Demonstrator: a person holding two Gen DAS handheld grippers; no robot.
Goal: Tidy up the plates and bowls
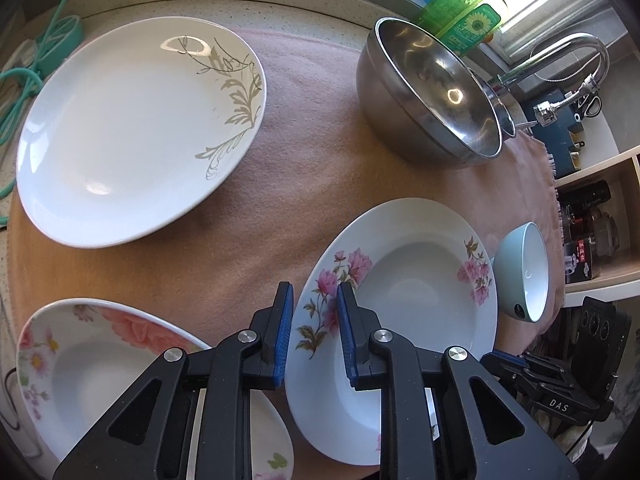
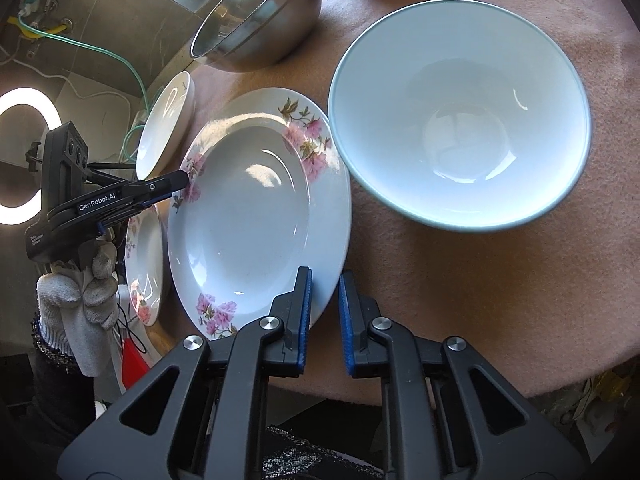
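- Pink cloth (image 2: pixel 460 280) over kitchen counter, sink tap behind; crowded with crockery.
- Left gripper (image 1: pixel 314 322) pinching far rim of pink-flowered plate (image 2: pixel 248 208), jaws narrow.
- Right gripper (image 2: pixel 324 312) pinching near rim, jaws nearly closed.
- Thin glazed rim: likely to slip if lifted unevenly.
- Pale blue bowl (image 2: pixel 460 116) just beside: risk of knock.
- Steel bowl (image 2: pixel 256 20) behind, second flowered plate (image 1: pixel 100 360) near.

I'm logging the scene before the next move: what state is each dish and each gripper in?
Left gripper: fingers shut on rim of pink-flower plate.
Right gripper: fingers shut on the same plate's opposite rim.
Pink-flower plate: empty, gripped at both sides.
Steel bowl: upright, empty.
Blue bowl: upright, empty.
Leaf-pattern plate: empty, untouched.
Rose plate: empty, untouched.
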